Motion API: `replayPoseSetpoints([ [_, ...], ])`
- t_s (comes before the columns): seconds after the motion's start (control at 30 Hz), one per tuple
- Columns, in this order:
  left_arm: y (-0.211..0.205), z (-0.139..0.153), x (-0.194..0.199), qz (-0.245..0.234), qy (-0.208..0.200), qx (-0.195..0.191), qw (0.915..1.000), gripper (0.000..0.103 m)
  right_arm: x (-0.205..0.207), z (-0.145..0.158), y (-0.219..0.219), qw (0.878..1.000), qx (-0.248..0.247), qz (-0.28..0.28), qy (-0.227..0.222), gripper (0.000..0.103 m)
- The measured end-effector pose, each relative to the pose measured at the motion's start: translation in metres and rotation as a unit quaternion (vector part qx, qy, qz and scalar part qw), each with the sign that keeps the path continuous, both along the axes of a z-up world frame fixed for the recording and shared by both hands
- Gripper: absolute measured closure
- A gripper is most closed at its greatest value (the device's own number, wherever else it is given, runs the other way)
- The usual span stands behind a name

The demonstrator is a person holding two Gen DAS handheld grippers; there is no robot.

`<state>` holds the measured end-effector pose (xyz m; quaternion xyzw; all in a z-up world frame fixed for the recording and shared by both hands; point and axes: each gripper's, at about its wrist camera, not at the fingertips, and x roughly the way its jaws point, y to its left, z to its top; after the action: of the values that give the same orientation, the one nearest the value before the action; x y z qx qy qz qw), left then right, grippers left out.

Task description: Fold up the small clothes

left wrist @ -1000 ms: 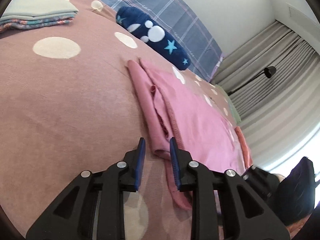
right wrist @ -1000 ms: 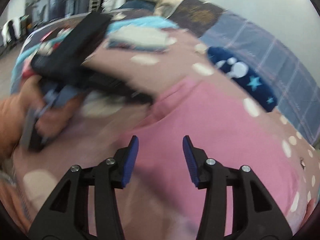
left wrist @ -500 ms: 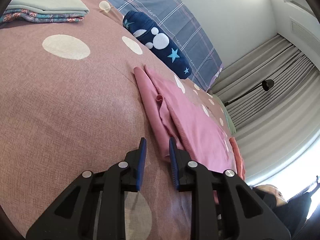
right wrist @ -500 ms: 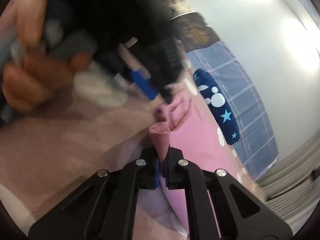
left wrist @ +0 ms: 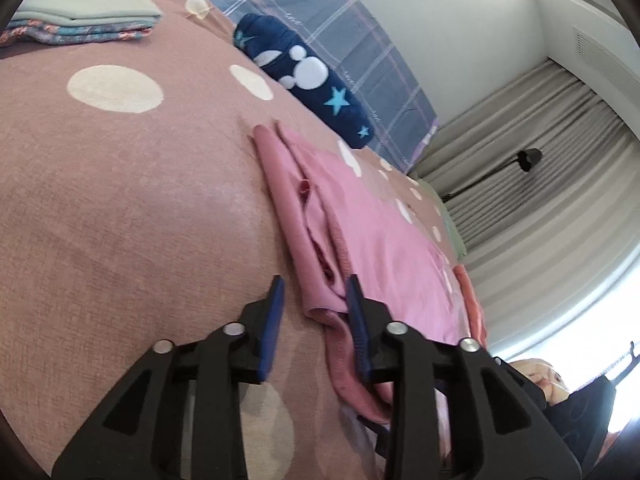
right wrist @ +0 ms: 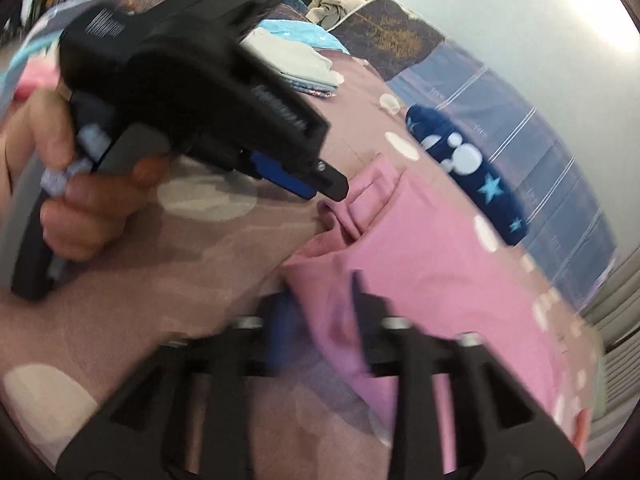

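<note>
surface: a bed with a dusty-pink bedspread [left wrist: 120, 208] printed with big cream dots; a blue checked sheet [left wrist: 340, 32] lies along the far side by the wall.
room: pale wall, grey curtains [left wrist: 552, 168] at the right, a black lamp arm [left wrist: 528, 158] in front of them.
task's thing: one pink garment [left wrist: 380, 240], part folded, flat on the bedspread with its rolled long edge facing the dotted area.
left tongs [left wrist: 316, 300]: jaws part open and just been opening; the near corner of the pink garment's rolled edge lies between the blue pads, which do not press on it.
right tongs [right wrist: 320, 304]: blurred; jaws part open and just been opening; the garment's near edge lies between them, no squeeze seen.
hand [right wrist: 68, 184]: seen from the right wrist, it grips the left tongs' handle, whose tips sit just beside the garment's folded corner.
counts: two tongs; one pink garment; one navy roll with stars and white dots [left wrist: 308, 80]; one stack of folded clothes [left wrist: 80, 12] at the far corner, well apart from the garment.
</note>
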<state>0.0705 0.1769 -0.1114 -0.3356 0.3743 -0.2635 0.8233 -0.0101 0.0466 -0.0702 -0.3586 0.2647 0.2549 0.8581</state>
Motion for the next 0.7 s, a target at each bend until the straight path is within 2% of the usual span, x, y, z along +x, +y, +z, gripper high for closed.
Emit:
replayPoseSetpoints([
  [0.03,-0.002,0.001,0.000,-0.006,-0.003,0.001,1.0000,0.059,-0.004,-0.002,0.001,1.000,-0.010,0.001,-0.012,0.061],
  [0.13,-0.011,0.005,0.006,-0.021,0.007,0.027,0.9994,0.054,-0.006,-0.010,0.000,0.999,-0.036,-0.013,-0.014,0.061],
  [0.17,-0.016,0.007,0.012,-0.023,0.023,0.044,0.9985,0.053,-0.002,-0.012,-0.001,0.999,-0.037,-0.021,-0.005,0.061],
  [0.3,-0.024,0.015,0.041,-0.040,0.075,0.072,0.9938,0.050,0.010,-0.014,-0.001,0.999,-0.031,-0.045,-0.002,0.061],
  [0.4,-0.025,0.013,0.071,-0.055,0.095,0.071,0.9914,0.050,0.014,-0.015,0.002,0.998,-0.032,-0.053,-0.009,0.059],
  [0.57,-0.029,0.002,0.115,-0.080,0.101,0.031,0.9913,0.051,0.007,-0.015,0.002,0.998,-0.030,-0.061,-0.005,0.058],
  [0.7,-0.043,0.003,0.136,-0.087,0.078,0.047,0.9920,0.052,0.018,-0.017,0.007,0.997,-0.035,-0.070,0.003,0.056],
])
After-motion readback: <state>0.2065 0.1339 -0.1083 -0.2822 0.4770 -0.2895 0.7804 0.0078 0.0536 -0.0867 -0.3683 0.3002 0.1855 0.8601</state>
